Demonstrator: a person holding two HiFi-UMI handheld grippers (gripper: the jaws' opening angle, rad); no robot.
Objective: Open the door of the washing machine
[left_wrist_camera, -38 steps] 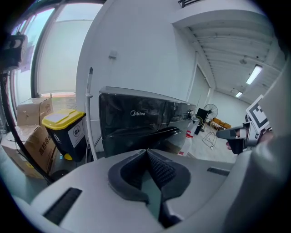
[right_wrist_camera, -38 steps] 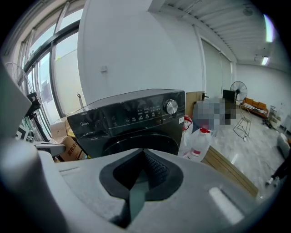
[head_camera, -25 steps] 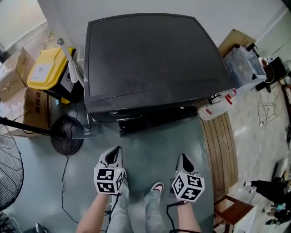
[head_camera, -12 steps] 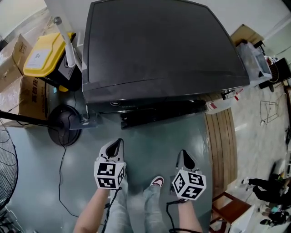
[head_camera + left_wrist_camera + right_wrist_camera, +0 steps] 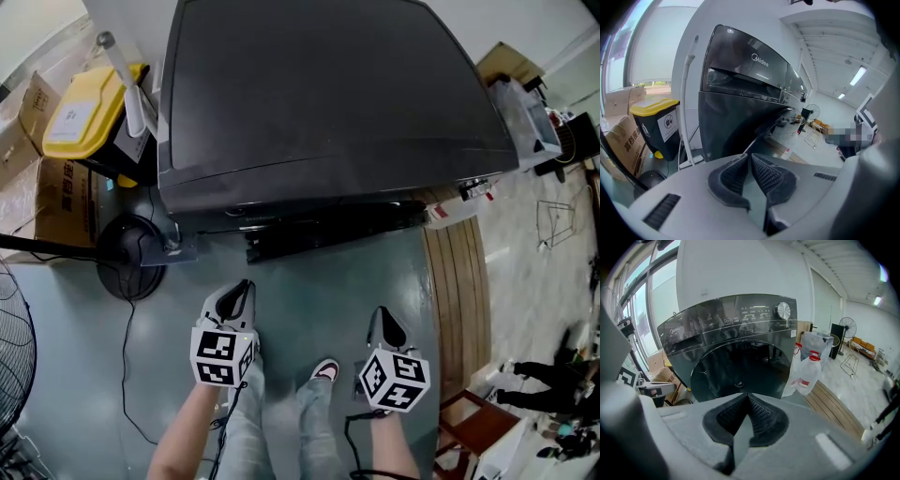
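Note:
The dark washing machine [image 5: 319,94] fills the top of the head view. Its front faces me, and the round glass door [image 5: 740,366] is closed, under a panel with a silver knob [image 5: 783,310]. My left gripper [image 5: 244,287] hangs over the floor in front of the machine's left half, its jaws shut on nothing [image 5: 750,157]. Level with it on the other side, my right gripper [image 5: 381,313] points at the door from a short way off, pads together and empty [image 5: 747,397]. Neither gripper touches the machine.
A yellow-lidded bin [image 5: 89,117] and cardboard boxes [image 5: 56,202] stand left of the machine, with a fan's round base [image 5: 131,267] on the floor. At the right are a plastic jug [image 5: 808,373] and wooden floor slats [image 5: 459,291]. My shoe [image 5: 323,373] shows between the grippers.
Both grippers have sunk a little in front of the machine, still shut. The head view has moved nearer, so the machine's top looks larger.

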